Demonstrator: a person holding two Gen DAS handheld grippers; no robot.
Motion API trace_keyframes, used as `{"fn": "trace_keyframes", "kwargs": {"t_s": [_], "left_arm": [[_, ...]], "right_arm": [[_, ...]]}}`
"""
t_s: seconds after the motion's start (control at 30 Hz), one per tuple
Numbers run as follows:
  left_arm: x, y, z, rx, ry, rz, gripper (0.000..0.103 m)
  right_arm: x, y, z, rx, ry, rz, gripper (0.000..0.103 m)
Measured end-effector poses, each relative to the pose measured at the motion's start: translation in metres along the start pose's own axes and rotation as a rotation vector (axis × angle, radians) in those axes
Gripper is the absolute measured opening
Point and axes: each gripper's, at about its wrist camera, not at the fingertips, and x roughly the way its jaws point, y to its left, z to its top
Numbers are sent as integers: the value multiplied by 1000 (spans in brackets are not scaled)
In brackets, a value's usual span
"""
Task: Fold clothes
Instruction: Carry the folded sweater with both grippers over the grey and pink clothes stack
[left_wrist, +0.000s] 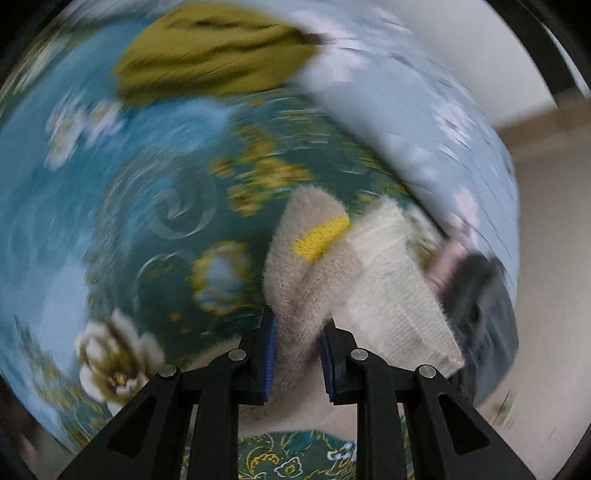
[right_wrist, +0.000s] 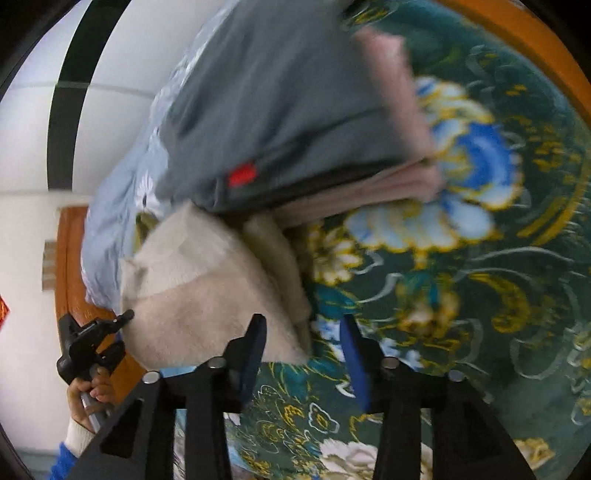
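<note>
**Fuzzy knit in transit, olive garment unfolded**

Left wrist view: the left gripper (left_wrist: 297, 350) is clamped on the beige knit (left_wrist: 310, 266), carried over the floral bedspread (left_wrist: 159, 206). At 11 o'clock an olive garment (left_wrist: 210, 55) lies crumpled.

Right wrist view: the right gripper (right_wrist: 303, 354) hangs with jaws apart, holding nothing. At 12 o'clock a folded stack (right_wrist: 295, 110) suggests finished work; the knit sits just at 11 o'clock.

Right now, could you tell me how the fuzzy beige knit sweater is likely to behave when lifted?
Probably floppy: the fuzzy beige knit sweater bunches and folds where the left tool pinches it. Likely light for its bulk, given its fluffy nap. The fuzz should resist slipping from the blue pads.
</note>
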Motion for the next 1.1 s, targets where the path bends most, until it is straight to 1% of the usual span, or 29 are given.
{"fn": "trace_keyframes", "kwargs": {"t_s": [0.03, 0.1, 0.13, 0.2, 0.23, 0.3, 0.37, 0.43, 0.47, 0.5, 0.57, 0.63, 0.7, 0.73, 0.77, 0.8, 0.83, 0.87, 0.9, 1.0, 1.07, 1.1], "left_arm": [[4, 17, 2, -52, 5, 6, 22], [11, 48, 5, -143, 14, 15, 22], [13, 60, 4, -169, 15, 15, 22], [15, 82, 2, -216, 17, 17, 17], [15, 89, 1, -231, 15, 19, 14], [18, 99, 1, -245, 26, 16, 14], [23, 106, 0, -252, 42, 9, 14], [28, 111, 1, -255, 51, -34, 14], [30, 111, 1, -250, 51, -55, 16], [31, 111, 2, -234, 51, -67, 22], [36, 105, 6, -159, 62, -73, 28], [45, 96, 10, -68, 92, -48, 29], [54, 87, 14, 9, 113, -17, 29], [58, 84, 16, 33, 119, -3, 30], [63, 85, 18, 43, 120, 11, 34], [66, 87, 20, 44, 119, 24, 42], [70, 91, 22, 34, 116, 27, 47], [74, 96, 22, 13, 114, 21, 54], [78, 102, 23, -13, 115, 6, 58], [91, 117, 22, -112, 132, -94, 60], [98, 120, 21, -150, 140, -154, 60], [101, 121, 20, -161, 139, -172, 60]], "right_arm": [[12, 7, 1, -15, 13, -2, 52], [37, 22, 2, -46, 38, -6, 54], [50, 29, 3, -61, 50, -9, 54], [74, 44, 4, -92, 75, -13, 57], [87, 51, 4, -107, 88, -15, 59], [111, 65, 6, -138, 113, -19, 60], [128, 68, 5, -141, 113, -65, 62], [143, 69, 3, -141, 110, -115, 66], [147, 68, 3, -135, 111, -121, 67], [150, 66, 2, -127, 112, -123, 68], [153, 66, 0, -129, 115, -124, 69], [154, 69, -2, -149, 116, -134, 69], [157, 68, -3, -140, 116, -137, 70], [158, 67, -3, -133, 116, -138, 71], [159, 66, -4, -127, 116, -140, 72], [160, 65, -4, -121, 116, -141, 72], [162, 64, -5, -115, 116, -142, 72], [163, 63, -6, -109, 116, -144, 72], [164, 63, -6, -100, 116, -142, 72], [166, 62, -9, -69, 119, -135, 73], [167, 62, -9, -45, 123, -133, 73], [168, 62, -9, -34, 125, -132, 72]]}}
